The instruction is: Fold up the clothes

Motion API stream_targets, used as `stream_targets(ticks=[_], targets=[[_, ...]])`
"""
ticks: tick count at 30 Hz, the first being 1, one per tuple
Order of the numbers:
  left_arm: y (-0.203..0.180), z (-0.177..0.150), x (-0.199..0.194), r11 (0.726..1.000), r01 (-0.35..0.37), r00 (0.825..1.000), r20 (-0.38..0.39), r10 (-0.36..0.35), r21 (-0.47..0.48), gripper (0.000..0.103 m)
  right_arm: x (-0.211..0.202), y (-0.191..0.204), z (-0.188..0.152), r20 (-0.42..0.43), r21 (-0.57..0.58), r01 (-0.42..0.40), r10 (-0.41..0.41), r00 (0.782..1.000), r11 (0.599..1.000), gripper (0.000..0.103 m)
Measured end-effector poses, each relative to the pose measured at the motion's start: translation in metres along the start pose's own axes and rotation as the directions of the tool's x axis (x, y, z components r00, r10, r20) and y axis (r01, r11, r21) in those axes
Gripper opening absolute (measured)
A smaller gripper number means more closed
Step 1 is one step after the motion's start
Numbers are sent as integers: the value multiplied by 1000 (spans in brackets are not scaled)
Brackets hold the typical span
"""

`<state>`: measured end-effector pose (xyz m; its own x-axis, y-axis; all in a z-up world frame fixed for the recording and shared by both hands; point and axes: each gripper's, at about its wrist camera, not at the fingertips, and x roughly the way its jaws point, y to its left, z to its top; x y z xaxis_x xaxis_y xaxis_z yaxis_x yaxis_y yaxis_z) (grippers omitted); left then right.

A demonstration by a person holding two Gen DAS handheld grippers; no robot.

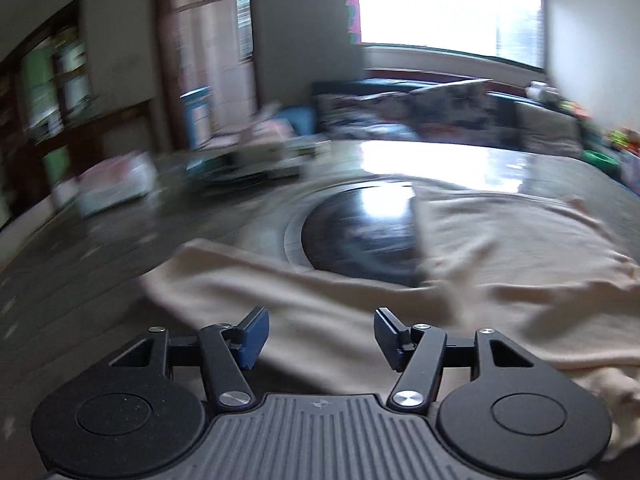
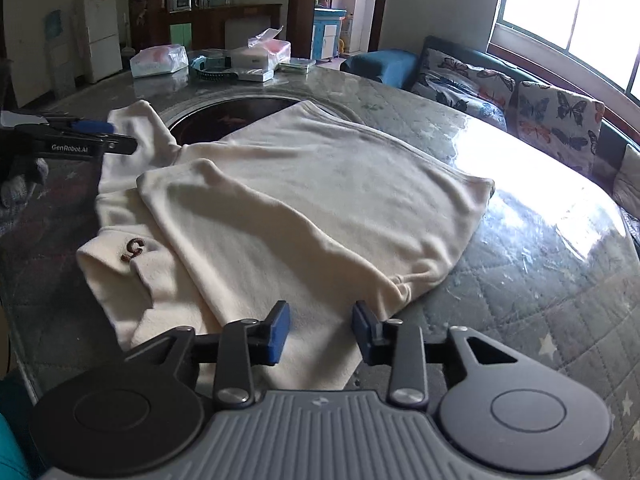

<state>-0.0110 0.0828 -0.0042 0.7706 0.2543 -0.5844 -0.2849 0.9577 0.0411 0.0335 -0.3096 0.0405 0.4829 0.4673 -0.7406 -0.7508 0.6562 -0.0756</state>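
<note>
The left hand-held gripper [image 1: 321,338] and right hand-held gripper [image 2: 321,332] both hover with fingers spread, gripping nothing.

Both wrist views low, close over the table [image 2: 520,264], sharing the cream garment [image 2: 320,200].

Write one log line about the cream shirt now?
left gripper: open | right gripper: open | cream fleece shirt: part-folded on table

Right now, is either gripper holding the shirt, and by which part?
Nothing is held. The left gripper and right gripper are both open, with the cream shirt lying flat on the table.
</note>
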Motion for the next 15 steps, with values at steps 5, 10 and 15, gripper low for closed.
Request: stream_targets(ticks=[5,10,15], targets=[[36,5,14,989,-104,994,-34,101,-102,66,-4,11,10,31,-13,-19,19,999,1000,40],[58,10,27,974,-136,990,-55,128,-182,66,0,23,15,35,-40,-35,36,999,999,40],[79,16,40,952,-135,990,-80,118,-274,63,-1,25,17,33,-33,-28,30,999,999,40]])
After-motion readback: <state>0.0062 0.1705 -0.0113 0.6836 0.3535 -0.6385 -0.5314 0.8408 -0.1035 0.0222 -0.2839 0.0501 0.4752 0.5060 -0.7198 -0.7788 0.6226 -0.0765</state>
